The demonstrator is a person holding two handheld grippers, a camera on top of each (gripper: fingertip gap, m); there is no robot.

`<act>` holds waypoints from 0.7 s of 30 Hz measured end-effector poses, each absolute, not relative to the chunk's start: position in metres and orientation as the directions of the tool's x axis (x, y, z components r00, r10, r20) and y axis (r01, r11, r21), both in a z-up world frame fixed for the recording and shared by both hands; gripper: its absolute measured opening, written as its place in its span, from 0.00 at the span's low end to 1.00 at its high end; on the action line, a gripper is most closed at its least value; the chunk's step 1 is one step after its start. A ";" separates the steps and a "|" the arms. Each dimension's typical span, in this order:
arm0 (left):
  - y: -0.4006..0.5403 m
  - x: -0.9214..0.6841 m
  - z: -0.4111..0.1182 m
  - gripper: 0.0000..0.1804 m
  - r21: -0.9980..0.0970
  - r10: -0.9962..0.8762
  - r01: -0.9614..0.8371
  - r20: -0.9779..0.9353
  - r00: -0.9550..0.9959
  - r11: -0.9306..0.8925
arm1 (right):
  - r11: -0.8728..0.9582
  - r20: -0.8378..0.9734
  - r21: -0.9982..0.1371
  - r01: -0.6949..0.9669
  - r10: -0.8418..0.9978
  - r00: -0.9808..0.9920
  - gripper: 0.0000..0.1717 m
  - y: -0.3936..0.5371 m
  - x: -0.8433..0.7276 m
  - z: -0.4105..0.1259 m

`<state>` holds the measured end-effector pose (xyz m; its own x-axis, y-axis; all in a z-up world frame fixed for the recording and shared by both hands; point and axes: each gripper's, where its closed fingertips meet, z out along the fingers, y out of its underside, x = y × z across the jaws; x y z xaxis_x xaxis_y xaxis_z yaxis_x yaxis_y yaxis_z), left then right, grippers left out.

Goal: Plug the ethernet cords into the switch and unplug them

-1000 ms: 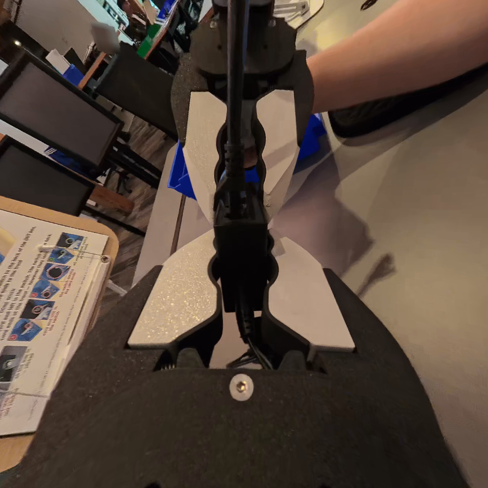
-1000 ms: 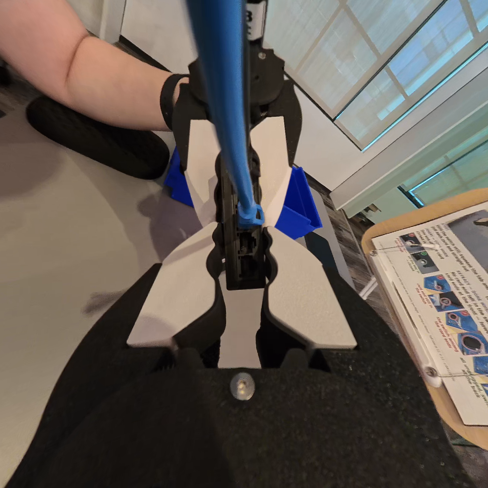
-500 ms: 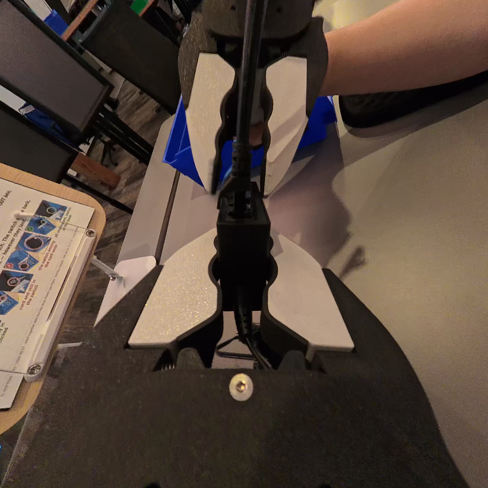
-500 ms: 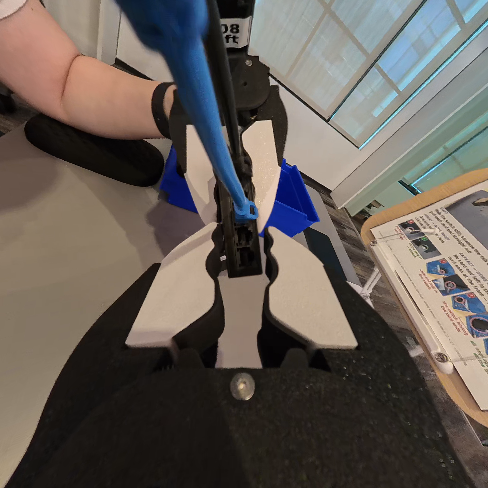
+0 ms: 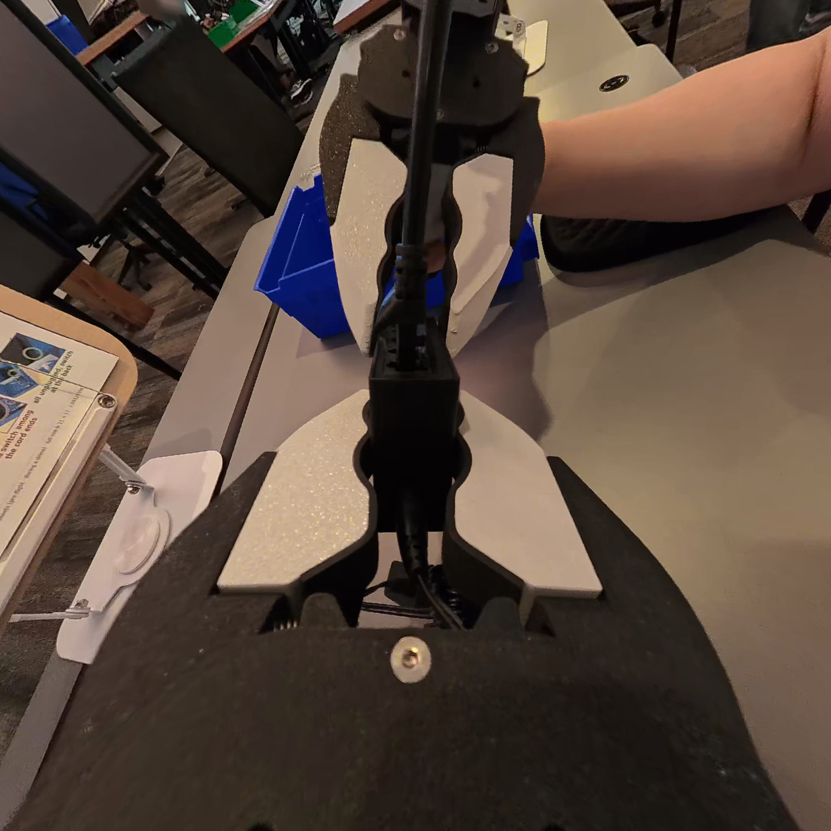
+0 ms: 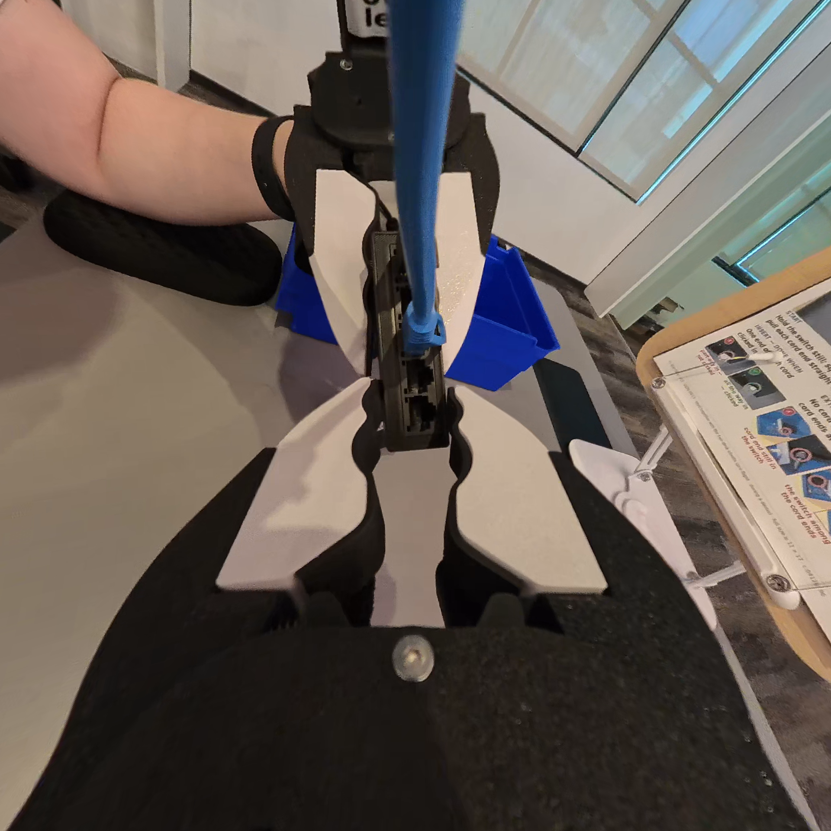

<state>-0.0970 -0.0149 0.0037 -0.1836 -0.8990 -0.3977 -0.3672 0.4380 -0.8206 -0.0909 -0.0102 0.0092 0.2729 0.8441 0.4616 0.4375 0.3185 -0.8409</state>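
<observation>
The black switch [image 5: 411, 431] is held end to end between my two grippers above the grey table [image 5: 674, 404]. My left gripper [image 5: 411, 404] is shut on one end of it, with a black cord [image 5: 416, 539] leaving that end between the fingers. My right gripper [image 6: 409, 404] is shut on the other end of the switch [image 6: 416, 404], whose port face shows in the right wrist view. A blue ethernet cord [image 6: 420, 202] is plugged into a port by its blue plug [image 6: 422, 332]; two nearer ports are empty. In the left wrist view a black cord [image 5: 418, 180] runs from the ports up past the right gripper [image 5: 409, 350].
A blue bin [image 5: 306, 288] stands on the table behind the grippers and also shows in the right wrist view [image 6: 499, 350]. A wooden board with an instruction sheet [image 6: 764, 427] on a white bracket [image 5: 135, 539] stands beside the table. The person's forearms [image 5: 674, 157] reach in. My left and right fingertips are right by each other.
Both grippers have stayed shut on the switch and have shifted slightly together. The blue cord has swung but stays plugged in.
</observation>
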 end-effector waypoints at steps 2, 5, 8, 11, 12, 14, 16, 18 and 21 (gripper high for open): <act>-0.015 -0.097 0.004 0.16 -0.822 -0.895 -0.355 -0.405 -0.187 0.446 | 0.332 0.477 -0.834 0.441 0.835 0.274 0.15 -0.010 -0.092 0.009; -0.015 -0.097 0.007 0.16 -0.824 -0.891 -0.340 -0.418 -0.178 0.454 | 0.316 0.459 -0.842 0.438 0.847 0.270 0.15 -0.010 -0.093 0.006; -0.014 -0.099 0.002 0.16 -0.798 -0.886 -0.384 -0.427 -0.182 0.464 | 0.317 0.466 -0.833 0.453 0.843 0.268 0.15 -0.008 -0.094 0.003; -0.011 -0.099 -0.001 0.16 -0.781 -0.884 -0.415 -0.432 -0.179 0.466 | 0.304 0.456 -0.837 0.455 0.848 0.271 0.15 -0.007 -0.094 0.000; -0.012 -0.099 0.000 0.16 -0.781 -0.881 -0.411 -0.438 -0.178 0.471 | 0.309 0.459 -0.838 0.450 0.845 0.273 0.15 -0.007 -0.094 0.001; -0.013 -0.099 0.003 0.16 -0.774 -0.868 -0.394 -0.463 -0.182 0.495 | 0.331 0.480 -0.830 0.450 0.834 0.271 0.15 -0.008 -0.094 0.004; -0.017 -0.100 0.007 0.16 -0.757 -0.838 -0.361 -0.511 -0.193 0.545 | 0.372 0.524 -0.805 0.462 0.810 0.263 0.15 -0.011 -0.095 0.008; -0.019 -0.102 0.011 0.16 -0.731 -0.802 -0.333 -0.564 -0.197 0.596 | 0.419 0.582 -0.768 0.484 0.771 0.257 0.15 -0.014 -0.097 0.013; -0.022 -0.104 0.015 0.16 -0.711 -0.766 -0.285 -0.609 -0.207 0.643 | 0.466 0.647 -0.716 0.520 0.722 0.244 0.15 -0.017 -0.099 0.018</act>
